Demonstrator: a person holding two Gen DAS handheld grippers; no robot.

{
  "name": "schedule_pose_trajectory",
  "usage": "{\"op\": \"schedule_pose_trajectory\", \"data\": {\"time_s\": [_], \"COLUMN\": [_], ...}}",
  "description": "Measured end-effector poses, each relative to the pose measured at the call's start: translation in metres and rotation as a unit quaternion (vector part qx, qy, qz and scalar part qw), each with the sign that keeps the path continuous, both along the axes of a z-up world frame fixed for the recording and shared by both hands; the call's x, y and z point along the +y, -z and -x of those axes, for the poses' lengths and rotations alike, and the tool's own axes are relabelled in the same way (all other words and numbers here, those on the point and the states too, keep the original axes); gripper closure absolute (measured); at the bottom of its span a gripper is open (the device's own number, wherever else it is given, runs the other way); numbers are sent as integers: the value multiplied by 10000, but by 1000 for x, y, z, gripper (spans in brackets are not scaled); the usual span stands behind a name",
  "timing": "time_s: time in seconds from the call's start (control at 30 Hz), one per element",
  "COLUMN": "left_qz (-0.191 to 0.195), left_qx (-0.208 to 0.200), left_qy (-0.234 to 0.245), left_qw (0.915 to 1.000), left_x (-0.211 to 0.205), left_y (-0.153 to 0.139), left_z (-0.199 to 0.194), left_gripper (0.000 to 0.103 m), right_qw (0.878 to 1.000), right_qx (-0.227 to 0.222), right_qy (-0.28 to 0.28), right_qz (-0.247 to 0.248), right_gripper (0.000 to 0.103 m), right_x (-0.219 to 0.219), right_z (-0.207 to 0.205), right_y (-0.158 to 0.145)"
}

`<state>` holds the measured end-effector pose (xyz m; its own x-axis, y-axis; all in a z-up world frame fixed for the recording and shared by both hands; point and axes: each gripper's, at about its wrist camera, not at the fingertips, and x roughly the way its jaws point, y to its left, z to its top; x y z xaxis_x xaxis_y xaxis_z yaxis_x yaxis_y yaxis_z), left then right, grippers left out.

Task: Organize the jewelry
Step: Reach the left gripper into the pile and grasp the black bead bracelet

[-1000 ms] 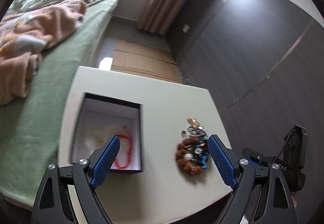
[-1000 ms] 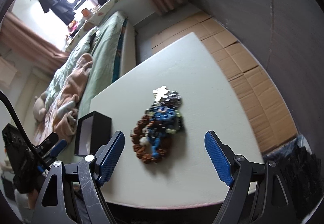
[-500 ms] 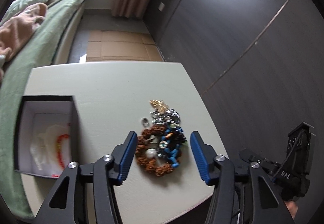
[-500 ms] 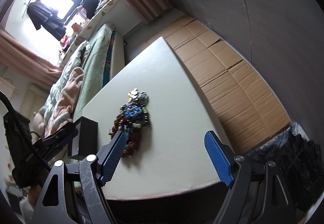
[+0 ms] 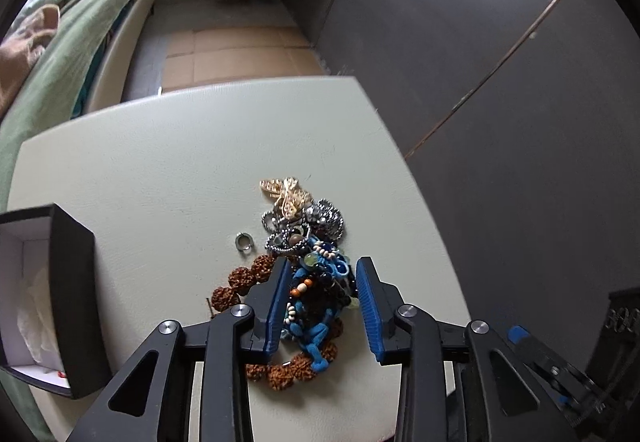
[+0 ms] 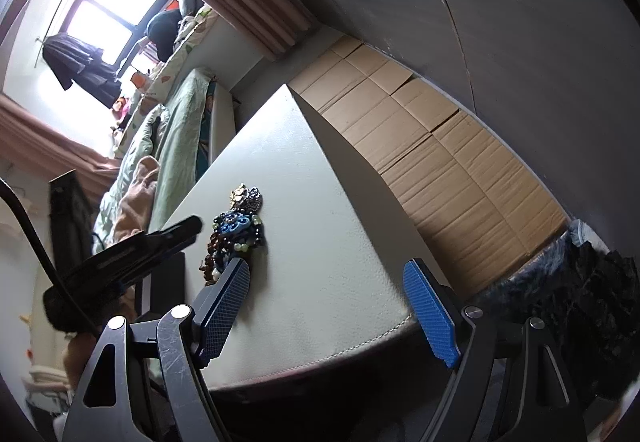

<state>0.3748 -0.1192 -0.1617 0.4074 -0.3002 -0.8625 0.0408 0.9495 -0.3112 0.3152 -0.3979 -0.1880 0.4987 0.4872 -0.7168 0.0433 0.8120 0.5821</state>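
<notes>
The jewelry pile point(image 5: 308, 266) lies on the pale surface point(image 5: 168, 162), a little toward 5 o'clock from the middle of the left wrist view. Its long axis runs from 12 to 6 o'clock there: a gold piece point(image 5: 286, 194) at the 12 o'clock end, silver chain point(image 5: 304, 222) next, blue beads point(image 5: 320, 282) in the middle, and brown seed beads point(image 5: 240, 282) curling round the 6 and 9 o'clock sides. A small silver ring point(image 5: 243, 242) sits apart, just beside the pile at its 9 o'clock.

The left claw point(image 5: 322, 302) is parted, its blue pads point(image 5: 280, 306) straddling the blue-bead part of the pile; whether they touch the beads I cannot tell. At 9 o'clock of this view stands an open black box point(image 5: 74, 298) with a white lining, well apart from the pile.

The right wrist view sees the same pile point(image 6: 236, 226) edge-on, stretching from 1 toward 7 o'clock, gold end farthest away. The right claw point(image 6: 328, 314) is released wide and holds nothing; its left pad point(image 6: 224, 306) is near the pile's close end. This view alone shows the left tool from outside as a blurred dark bar point(image 6: 132, 254) at 9 o'clock, the bright window point(image 6: 92, 2) at 11 o'clock, and flattened cardboard point(image 6: 420, 146) on the floor. The ring cannot be made out here; the box shows only as a dark block behind the claw. A bed point(image 5: 60, 54) with green bedding appears in both.
</notes>
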Motion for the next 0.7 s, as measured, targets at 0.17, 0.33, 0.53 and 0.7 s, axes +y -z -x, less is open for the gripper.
{"op": "schedule_pose_trajectory", "data": {"time_s": [0.17,0.33,0.53,0.7], "left_qz": [-184,-262,-46,171], "left_qx": [91,25,-229,-422], "left_qy": [14,-116,-41,-25], "left_qw": [9998,9996,9997,9990], "left_x": [-10,-4,9,21], "left_y": [13,13,-11,-32], "left_z": [-8,-1,20,33], "left_gripper": [78,95,95,95], "right_qw": [10000,9998,9995,9987], "right_qx": [21,85,177,252], "right_qy": [-35,-8,-83,-239], "right_qz": [-60,-154,-247,-366], "right_gripper": [22,22,22,24], "right_x": [1,3,14,32], "right_z": [-2,-7,-12,-19], "right_y": [1,4,12,17]}}
